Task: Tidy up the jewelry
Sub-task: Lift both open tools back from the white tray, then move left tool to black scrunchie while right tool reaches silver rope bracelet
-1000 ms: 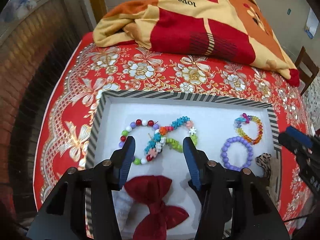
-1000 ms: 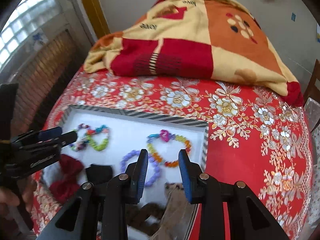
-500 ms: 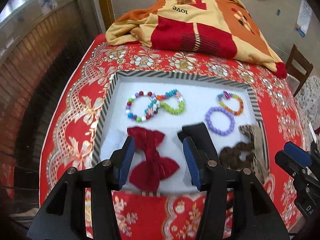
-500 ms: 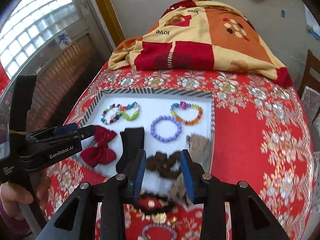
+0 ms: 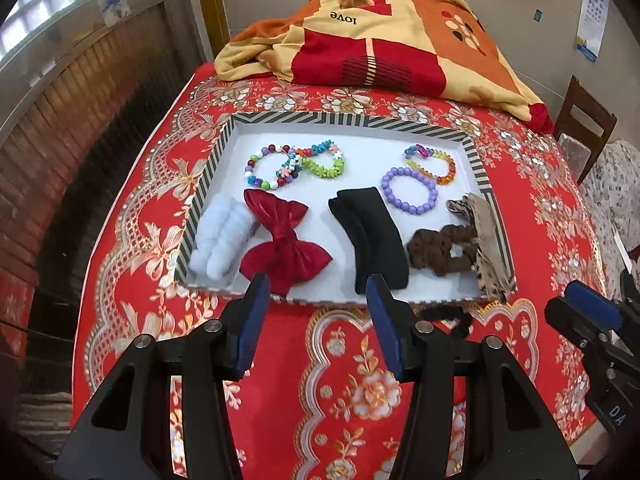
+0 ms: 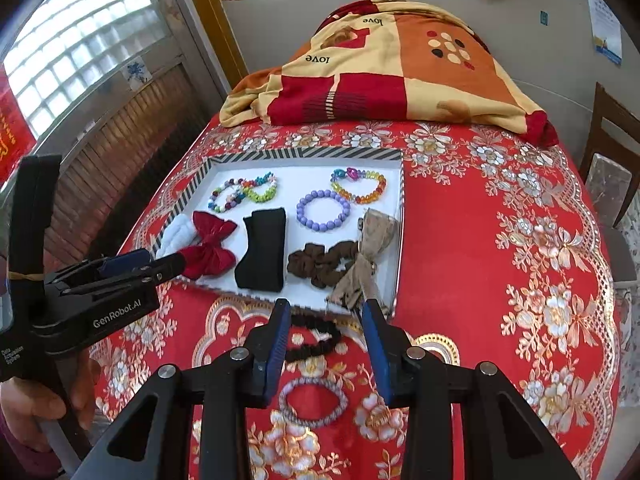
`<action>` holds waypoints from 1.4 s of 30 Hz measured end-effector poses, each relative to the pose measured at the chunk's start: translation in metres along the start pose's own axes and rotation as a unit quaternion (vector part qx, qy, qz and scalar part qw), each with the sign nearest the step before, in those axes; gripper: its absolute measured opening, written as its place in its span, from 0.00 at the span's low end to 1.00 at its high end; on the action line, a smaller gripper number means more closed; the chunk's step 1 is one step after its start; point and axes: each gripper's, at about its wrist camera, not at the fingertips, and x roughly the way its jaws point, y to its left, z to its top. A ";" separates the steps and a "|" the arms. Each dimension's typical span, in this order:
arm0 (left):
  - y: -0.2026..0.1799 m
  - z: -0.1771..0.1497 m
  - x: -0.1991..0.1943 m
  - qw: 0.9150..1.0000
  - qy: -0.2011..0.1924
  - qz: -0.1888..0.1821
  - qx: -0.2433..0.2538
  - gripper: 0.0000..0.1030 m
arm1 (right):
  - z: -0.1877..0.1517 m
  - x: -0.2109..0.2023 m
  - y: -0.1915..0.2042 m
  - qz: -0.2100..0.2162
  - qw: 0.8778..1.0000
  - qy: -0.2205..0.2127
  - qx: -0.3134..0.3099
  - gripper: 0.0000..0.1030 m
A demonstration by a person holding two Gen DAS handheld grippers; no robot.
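Just beyond both open jaws: striped tray (image 5: 476, 160).

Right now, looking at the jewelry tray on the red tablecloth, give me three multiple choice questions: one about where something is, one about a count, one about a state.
1. Where does the black hair tie lie?
A. inside the tray
B. on the tablecloth just outside the tray's near edge
C. on the blanket

2. How many bead bracelets lie in the tray?
A. two
B. four
C. six

3. How do the right gripper's jaws stand?
A. open and empty
B. shut on the red bow
C. shut on a bracelet

Answers:
1. B, it rests on the tablecloth below the striped rim.
2. B, two interlinked on the left, the purple bracelet and a multicolour one on the right.
3. A, a clear gap shows between the blue pads, nothing gripped.
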 end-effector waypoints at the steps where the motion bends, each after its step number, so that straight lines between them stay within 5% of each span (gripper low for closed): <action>1: -0.001 -0.002 -0.003 1.000 -0.002 0.000 -0.001 0.48 | -0.003 -0.002 0.000 0.002 1.000 0.000 0.000 0.34; 42: -0.014 -0.041 -0.032 1.000 -0.007 0.003 -0.013 0.48 | -0.040 -0.018 0.001 0.005 1.000 0.014 -0.026 0.35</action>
